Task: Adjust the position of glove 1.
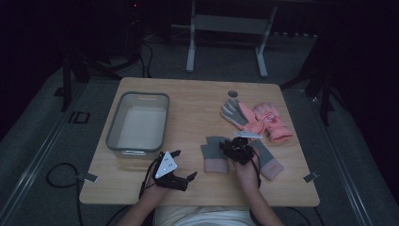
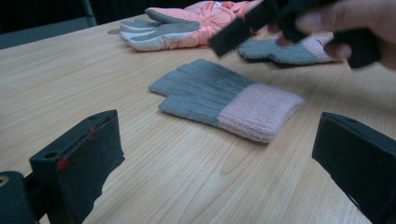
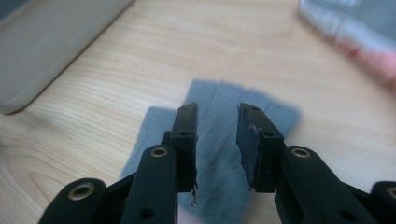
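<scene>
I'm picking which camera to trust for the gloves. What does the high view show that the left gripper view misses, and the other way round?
High view: the grey bin at the table's left, the floor, and the left gripper from above, jaws apart. Left gripper view: the nearer knit glove's ribbing and pink cuff close up. Both: that glove, the second knit glove, the pink ski gloves, and the right gripper above the knit gloves.

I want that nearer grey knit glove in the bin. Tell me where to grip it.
Grip the grey knit glove at its pink cuff, coming from above: it lies flat, and the cuff is the thickest edge, nearest the person. The right gripper hovers over it, jaws apart.
</scene>
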`<state>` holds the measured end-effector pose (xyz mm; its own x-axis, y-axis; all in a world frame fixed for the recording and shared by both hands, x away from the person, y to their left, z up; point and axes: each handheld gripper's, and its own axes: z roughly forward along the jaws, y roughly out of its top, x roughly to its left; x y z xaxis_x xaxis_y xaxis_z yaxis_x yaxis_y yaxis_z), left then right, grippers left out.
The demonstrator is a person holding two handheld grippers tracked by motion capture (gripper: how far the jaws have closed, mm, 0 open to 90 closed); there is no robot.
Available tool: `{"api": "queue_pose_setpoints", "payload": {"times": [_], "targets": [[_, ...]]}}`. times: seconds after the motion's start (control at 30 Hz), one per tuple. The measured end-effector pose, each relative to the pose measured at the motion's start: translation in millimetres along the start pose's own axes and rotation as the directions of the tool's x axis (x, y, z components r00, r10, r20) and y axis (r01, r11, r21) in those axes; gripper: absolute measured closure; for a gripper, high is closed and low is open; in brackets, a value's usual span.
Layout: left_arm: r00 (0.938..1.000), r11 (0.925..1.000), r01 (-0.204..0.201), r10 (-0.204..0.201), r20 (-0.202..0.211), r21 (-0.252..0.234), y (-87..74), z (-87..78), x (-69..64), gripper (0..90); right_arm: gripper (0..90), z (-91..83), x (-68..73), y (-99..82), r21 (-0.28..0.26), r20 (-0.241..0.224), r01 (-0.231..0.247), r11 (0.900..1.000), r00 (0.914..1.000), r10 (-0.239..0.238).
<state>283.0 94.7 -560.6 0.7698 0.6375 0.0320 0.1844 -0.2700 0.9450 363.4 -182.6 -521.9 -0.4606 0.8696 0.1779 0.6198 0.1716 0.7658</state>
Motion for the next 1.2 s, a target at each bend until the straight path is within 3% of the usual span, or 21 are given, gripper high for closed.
{"api": "queue_pose_setpoints", "payload": {"times": [0.1,0.17,0.33,0.47,0.6,0.83,1.03,1.13,1.2], "targets": [[1.0000,1.0000,0.000,0.000,-0.001,0.000,0.0,0.1,0.0,1.2,67.6,-10.7,-16.1,8.1,-0.005,-0.001,0.071,0.9974,0.9975,-0.071],[1.0000,1.0000,0.002,-0.002,0.000,0.001,0.1,0.2,0.2,1.2,67.1,-18.5,-27.2,11.7,-0.006,-0.007,0.131,0.9913,0.9913,-0.131],[1.0000,1.0000,0.001,-0.001,0.000,-0.001,0.1,0.2,0.0,1.2,66.1,-37.8,-53.9,14.4,-0.002,-0.041,0.282,0.9594,0.9586,-0.282],[1.0000,1.0000,-0.002,0.002,-0.005,-0.002,0.0,0.4,-0.6,1.2,66.1,-49.8,-78.0,11.6,0.027,-0.043,0.339,0.9402,0.9401,-0.338],[1.0000,1.0000,-0.002,0.002,-0.006,-0.002,0.0,0.4,-0.7,1.2,65.5,-58.8,-100.0,4.9,0.071,-0.043,0.358,0.9310,0.9336,-0.356],[1.0000,1.0000,-0.002,0.002,-0.006,-0.002,0.0,0.4,-0.8,1.2,63.9,-62.7,-124.1,-15.8,0.156,-0.071,0.359,0.9201,0.9331,-0.353],[1.0000,1.0000,-0.003,0.002,-0.006,-0.003,0.0,0.4,-0.8,1.2,63.6,-54.8,-138.4,-28.1,0.202,-0.097,0.335,0.9204,0.9421,-0.321],[1.0000,1.0000,-0.002,0.002,-0.005,-0.003,0.0,0.4,-0.8,1.2,64.2,-52.4,-144.1,-30.8,0.199,-0.127,0.315,0.9282,0.9473,-0.294],[1.0000,1.0000,-0.002,0.002,-0.004,-0.001,0.1,0.4,-0.7,1.2,65.6,-51.9,-144.8,-31.2,0.198,-0.132,0.319,0.9267,0.9455,-0.298]]}}
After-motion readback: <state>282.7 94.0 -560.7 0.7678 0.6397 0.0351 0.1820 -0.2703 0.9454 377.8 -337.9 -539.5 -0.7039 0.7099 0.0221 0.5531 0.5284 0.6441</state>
